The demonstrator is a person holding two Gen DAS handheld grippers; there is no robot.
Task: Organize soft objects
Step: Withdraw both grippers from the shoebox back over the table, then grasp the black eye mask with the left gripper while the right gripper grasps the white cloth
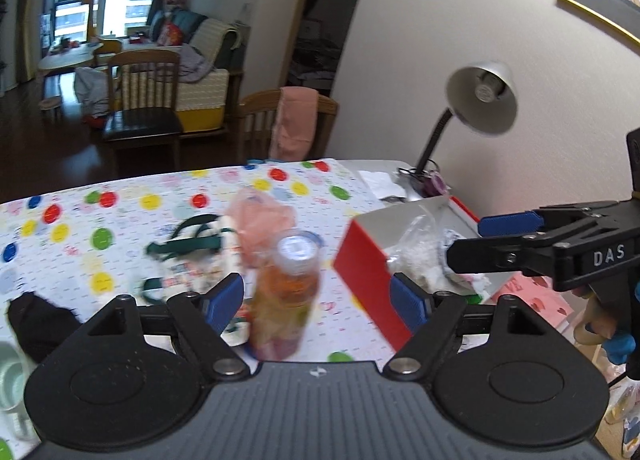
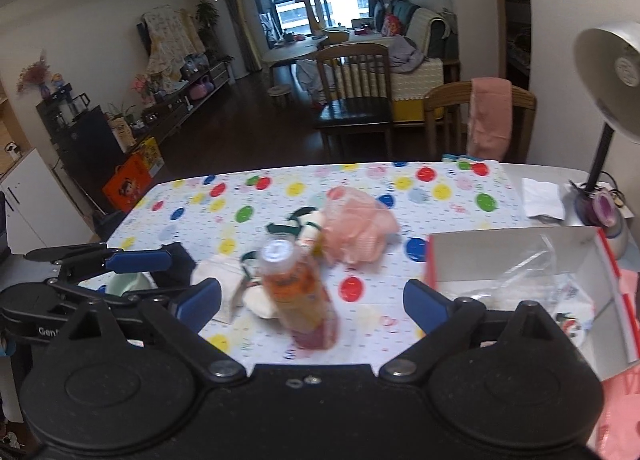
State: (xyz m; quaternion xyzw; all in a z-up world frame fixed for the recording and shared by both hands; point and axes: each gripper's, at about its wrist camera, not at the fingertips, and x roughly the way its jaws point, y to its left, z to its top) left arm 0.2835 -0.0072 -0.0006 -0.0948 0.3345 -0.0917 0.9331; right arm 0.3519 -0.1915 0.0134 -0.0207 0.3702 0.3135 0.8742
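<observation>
Pink mesh puff (image 2: 358, 230): lies on the dotted tablecloth (image 2: 280, 195) about mid-table, just left of the box, touching the bag beside it
Cloth bag with green straps (image 1: 188, 250): crumpled flat on the cloth, left of the puff, its straps looped on top
White soft pieces (image 2: 224, 280): near side of the bag, close to the bottle's left; blurred, so their kind cannot be told
Black soft item (image 1: 38, 320): at the near left of the table, apart from the puff
Bottle (image 2: 298, 292): upright, orange contents and clear cap, standing near the front edge, in front of the puff
Red and white box (image 2: 516, 264): open-topped, right of the bottle; a clear plastic bag (image 2: 520, 276) and a printed white item lie inside
Left gripper (image 1: 318, 302): jaws spread wide, nothing between the blue pads; the bottle shows through the gap but stands beyond them
Right gripper (image 2: 312, 302): jaws spread wide and empty, held above the near edge, the box off to its right
Desk lamp (image 1: 480, 99): far right corner of the table, shade tilted toward the table
Chairs: one with a pink towel (image 2: 490, 119) over its back at the far edge, another farther into the room
</observation>
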